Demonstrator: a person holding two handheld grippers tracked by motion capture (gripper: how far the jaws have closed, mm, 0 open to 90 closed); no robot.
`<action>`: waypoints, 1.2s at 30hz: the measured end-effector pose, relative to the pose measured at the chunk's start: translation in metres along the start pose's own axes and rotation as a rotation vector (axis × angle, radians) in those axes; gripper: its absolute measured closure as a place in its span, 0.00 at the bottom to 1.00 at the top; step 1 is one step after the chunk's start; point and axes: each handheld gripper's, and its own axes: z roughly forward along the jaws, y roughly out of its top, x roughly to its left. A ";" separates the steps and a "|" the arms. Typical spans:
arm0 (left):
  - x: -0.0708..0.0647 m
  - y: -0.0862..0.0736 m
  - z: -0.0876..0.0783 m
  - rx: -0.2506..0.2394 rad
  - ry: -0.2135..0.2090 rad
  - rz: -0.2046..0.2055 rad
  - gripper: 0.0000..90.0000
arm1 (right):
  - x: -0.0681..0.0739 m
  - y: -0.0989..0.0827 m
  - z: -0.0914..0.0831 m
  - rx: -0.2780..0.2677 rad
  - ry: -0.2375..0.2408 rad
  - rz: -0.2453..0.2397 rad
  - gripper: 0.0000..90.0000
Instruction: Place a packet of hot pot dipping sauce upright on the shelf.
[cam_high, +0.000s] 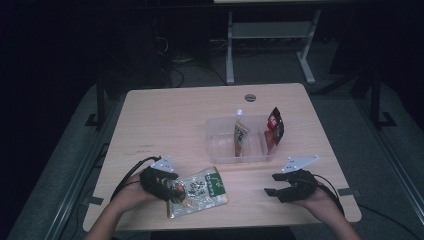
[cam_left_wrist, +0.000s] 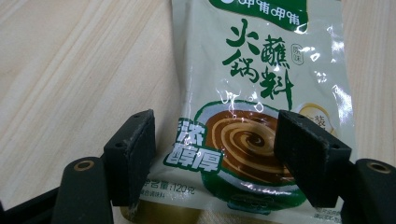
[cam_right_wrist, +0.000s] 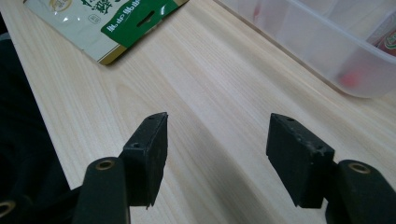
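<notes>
We see the sauce pouch lying flat near the front edge of the desk, with the left tongs at its left end. Their jaws stand spread to either side of the pouch's printed bowl, pads clear of the film. We judge the pouch light, soft and slippery, its filling shifting under pressure, so a flat sealed edge seems the safest hold. The right tongs hover spread over bare wood, pinching nothing. The clear bin sits behind, holding a tube and a red packet. Open desk lies between pouch and bin.
</notes>
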 end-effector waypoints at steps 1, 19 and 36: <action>0.000 0.000 0.000 0.000 -0.003 0.002 0.32 | 0.000 0.000 0.000 0.001 0.000 0.001 0.42; -0.006 0.003 0.002 0.012 0.011 0.027 0.68 | 0.001 0.000 0.002 0.004 0.004 0.003 0.42; 0.003 0.001 -0.002 -0.038 -0.056 -0.030 0.99 | -0.002 0.006 0.014 -0.035 0.093 0.029 0.43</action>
